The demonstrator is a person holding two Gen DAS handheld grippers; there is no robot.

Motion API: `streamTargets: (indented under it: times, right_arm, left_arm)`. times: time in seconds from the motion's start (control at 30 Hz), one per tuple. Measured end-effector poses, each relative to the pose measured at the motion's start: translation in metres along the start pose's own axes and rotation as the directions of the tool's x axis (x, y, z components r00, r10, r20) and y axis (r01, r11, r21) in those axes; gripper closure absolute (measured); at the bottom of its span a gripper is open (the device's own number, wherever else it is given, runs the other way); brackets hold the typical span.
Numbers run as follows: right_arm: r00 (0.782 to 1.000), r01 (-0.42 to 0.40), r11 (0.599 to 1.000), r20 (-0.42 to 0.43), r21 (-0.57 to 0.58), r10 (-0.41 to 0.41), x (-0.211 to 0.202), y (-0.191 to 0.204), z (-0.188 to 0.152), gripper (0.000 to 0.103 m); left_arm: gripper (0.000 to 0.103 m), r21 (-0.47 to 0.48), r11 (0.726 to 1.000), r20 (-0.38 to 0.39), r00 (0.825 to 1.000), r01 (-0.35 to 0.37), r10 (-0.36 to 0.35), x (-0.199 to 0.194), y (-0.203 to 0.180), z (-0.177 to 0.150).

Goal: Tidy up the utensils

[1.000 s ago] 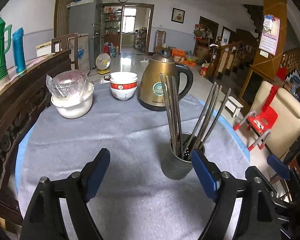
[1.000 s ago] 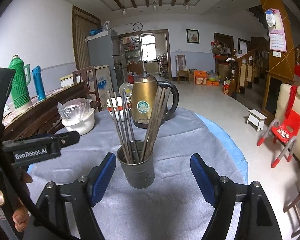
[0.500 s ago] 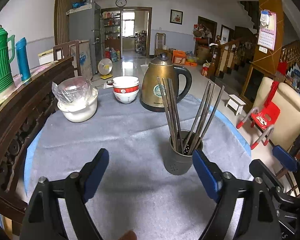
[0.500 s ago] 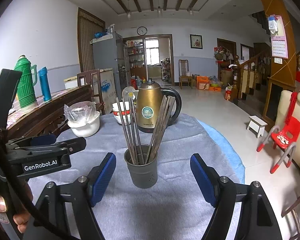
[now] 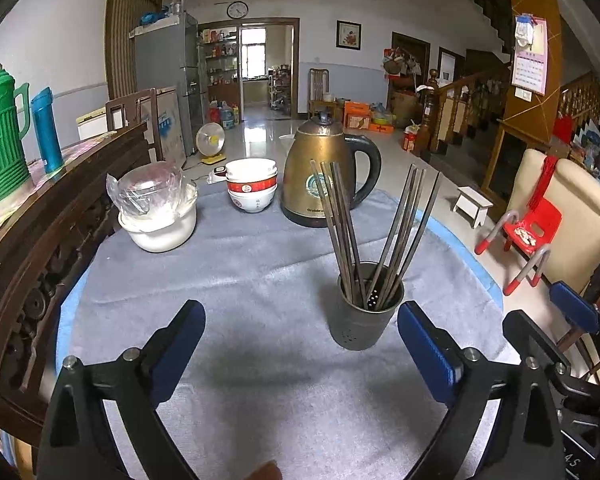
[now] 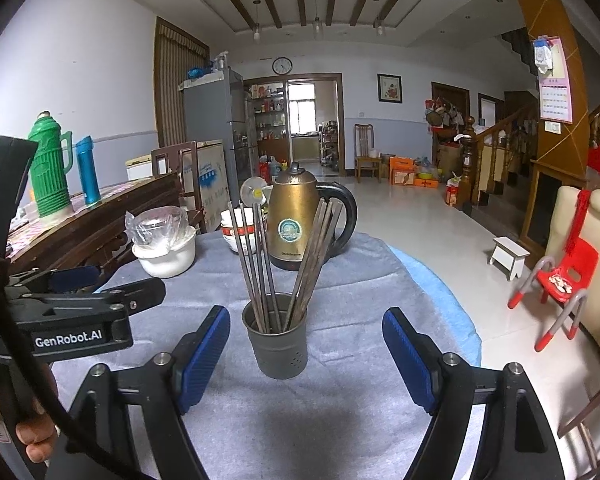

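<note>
A dark grey perforated holder (image 5: 365,313) stands upright on the grey tablecloth with several dark chopsticks (image 5: 384,236) fanned out in it. It also shows in the right wrist view (image 6: 278,340), with the chopsticks (image 6: 284,268). My left gripper (image 5: 300,334) is open and empty, just left of and short of the holder. My right gripper (image 6: 306,354) is open and empty, its blue pads either side of the holder but nearer the camera. The left gripper body (image 6: 80,320) shows at the left of the right wrist view.
A gold electric kettle (image 5: 324,178), stacked white and red bowls (image 5: 252,186) and a white pot with a plastic-wrapped lid (image 5: 158,210) stand at the table's far side. A dark wooden bench (image 5: 32,240) runs along the left. A red child's chair (image 5: 528,236) stands right.
Both grippers have drawn back and risen a little from the holder, which now looks smaller and farther. Both stay open. The holder and chopsticks have not moved.
</note>
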State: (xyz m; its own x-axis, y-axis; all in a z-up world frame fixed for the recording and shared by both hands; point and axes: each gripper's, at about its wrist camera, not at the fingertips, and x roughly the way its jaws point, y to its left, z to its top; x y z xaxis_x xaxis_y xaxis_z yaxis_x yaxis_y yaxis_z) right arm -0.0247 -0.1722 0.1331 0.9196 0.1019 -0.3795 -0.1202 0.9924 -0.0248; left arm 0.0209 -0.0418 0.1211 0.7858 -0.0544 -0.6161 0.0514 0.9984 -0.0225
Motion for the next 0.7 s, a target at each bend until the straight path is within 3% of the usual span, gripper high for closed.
streamTargets:
  times: [0.3, 0.7]
  right_arm:
    - [1.000, 0.002, 1.000, -0.004, -0.003, -0.002, 0.0019, -0.0011, 0.0008, 0.022]
    - [1.000, 0.002, 1.000, -0.003, -0.013, -0.002, 0.0047, -0.0012, 0.0039, 0.022]
  left_arm:
    - [0.000, -0.011, 1.000, 0.002, 1.000, -0.025, 0.025, 0.0012, 0.0038, 0.0038]
    - [0.000, -0.009, 1.000, -0.008, 1.000, -0.003, 0.003, 0.0050, 0.0036, 0.0041]
